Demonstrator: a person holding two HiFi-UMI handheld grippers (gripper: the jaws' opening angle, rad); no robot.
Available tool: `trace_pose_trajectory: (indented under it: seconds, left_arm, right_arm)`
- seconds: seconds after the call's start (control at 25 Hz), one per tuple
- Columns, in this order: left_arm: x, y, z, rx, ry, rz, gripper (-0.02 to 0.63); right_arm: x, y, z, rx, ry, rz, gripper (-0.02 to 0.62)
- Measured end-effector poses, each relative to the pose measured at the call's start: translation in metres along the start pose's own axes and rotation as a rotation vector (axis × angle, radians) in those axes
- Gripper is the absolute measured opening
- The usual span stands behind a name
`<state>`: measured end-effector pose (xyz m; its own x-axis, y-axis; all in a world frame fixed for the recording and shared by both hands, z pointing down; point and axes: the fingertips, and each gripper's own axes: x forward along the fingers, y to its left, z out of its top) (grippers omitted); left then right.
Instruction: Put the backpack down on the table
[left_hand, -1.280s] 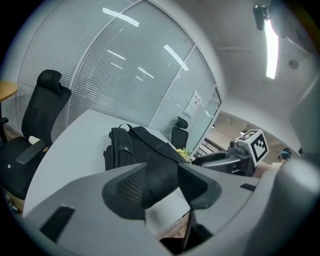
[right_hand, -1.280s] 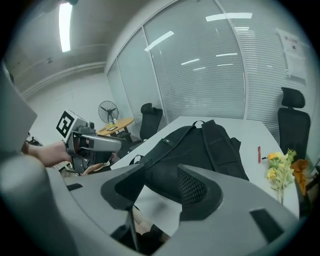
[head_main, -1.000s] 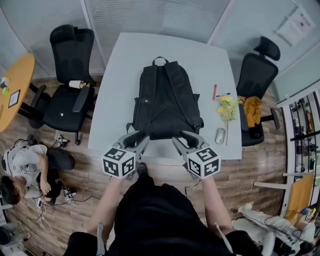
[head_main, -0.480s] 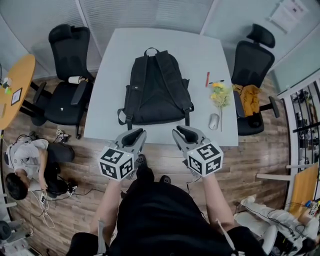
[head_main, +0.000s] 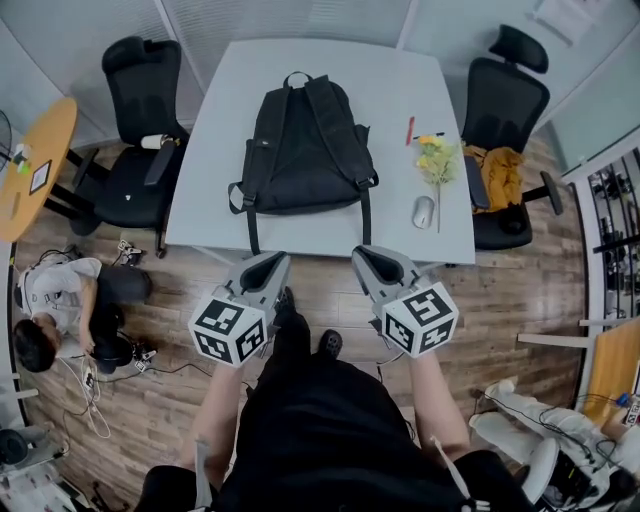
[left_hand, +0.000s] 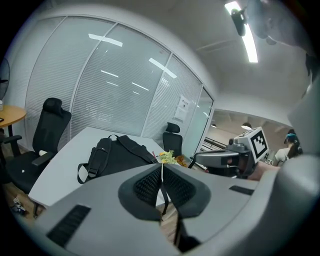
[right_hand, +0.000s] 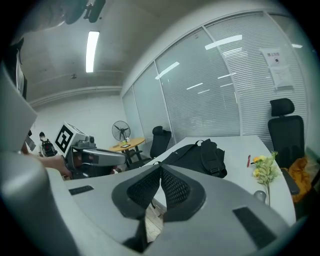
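Observation:
A black backpack (head_main: 303, 145) lies flat on the white table (head_main: 210, 160), straps up, handle toward the far edge; one strap hangs over the near edge. It also shows in the left gripper view (left_hand: 117, 154) and the right gripper view (right_hand: 197, 156). My left gripper (head_main: 270, 265) and right gripper (head_main: 368, 260) hover over the floor just short of the table's near edge, apart from the backpack. Both are shut with nothing between their pads, seen close up in the left gripper view (left_hand: 161, 172) and the right gripper view (right_hand: 160, 172).
On the table's right side lie a red pen (head_main: 410, 130), a yellow flower bunch (head_main: 436, 160) and a mouse (head_main: 423, 211). Black office chairs stand at the left (head_main: 140, 130) and right (head_main: 500, 130). A person (head_main: 55, 320) sits on the floor at left. A round wooden table (head_main: 35, 165) is far left.
Both grippers let go of the backpack's lower end, drew back off the table toward me, and closed. The backpack stays lying on the table.

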<state>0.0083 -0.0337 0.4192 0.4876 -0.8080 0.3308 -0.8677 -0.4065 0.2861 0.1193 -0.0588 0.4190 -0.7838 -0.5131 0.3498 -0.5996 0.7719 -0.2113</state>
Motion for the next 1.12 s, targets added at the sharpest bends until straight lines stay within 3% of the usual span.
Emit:
trace_pose_trajectory:
  seconds: [0.56,1.12]
  left_arm:
    - [-0.015,-0.044,-0.019,0.025,-0.019,-0.008,-0.003]
    - [-0.020,-0.054,-0.022,0.024,-0.007,-0.014,-0.003]
  right_arm:
    - [-0.049,0.013,-0.018,-0.046,-0.022,-0.008,0.009]
    - [-0.059,0.021,-0.016,-0.048,-0.037,0.007,0.008]
